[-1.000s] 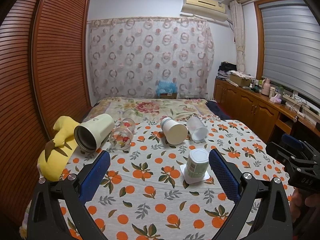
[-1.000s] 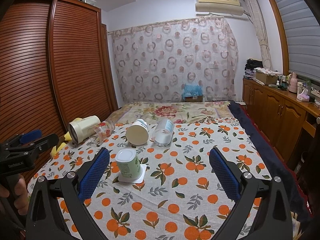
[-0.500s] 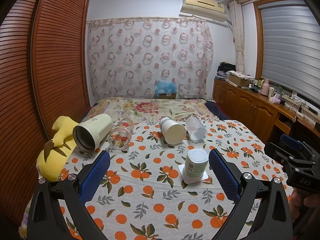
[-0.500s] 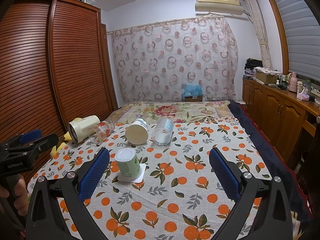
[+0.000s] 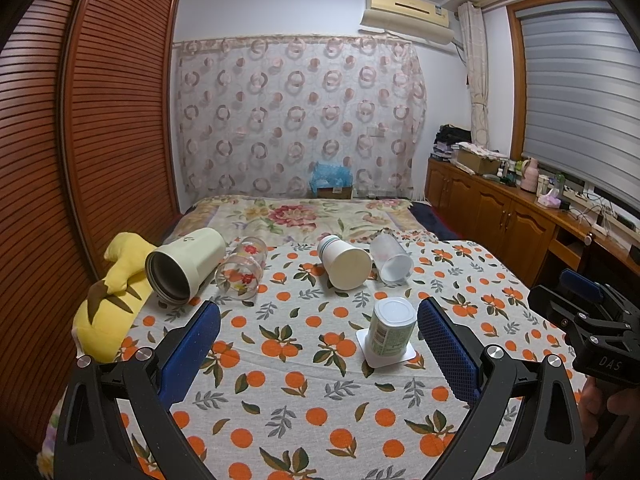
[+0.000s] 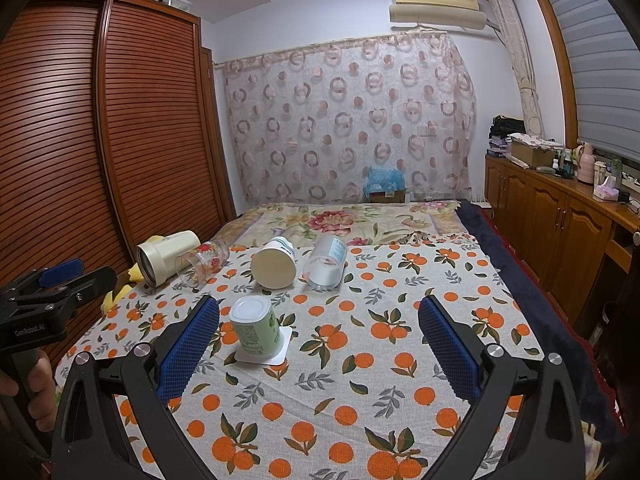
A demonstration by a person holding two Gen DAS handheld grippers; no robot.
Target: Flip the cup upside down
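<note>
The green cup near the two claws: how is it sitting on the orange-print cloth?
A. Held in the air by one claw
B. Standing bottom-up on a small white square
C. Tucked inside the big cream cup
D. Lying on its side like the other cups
B: the green cup stands with its closed end up on a small white square, and neither open claw, left or right, touches it.

A green-labelled cup (image 6: 256, 328) is seen inverted on a white square coaster (image 6: 265, 349), just beside the left blue pad of the wide-open right gripper (image 6: 319, 330). Four cups are seen lying on the orange-patterned cloth (image 6: 360, 360) behind.
</note>
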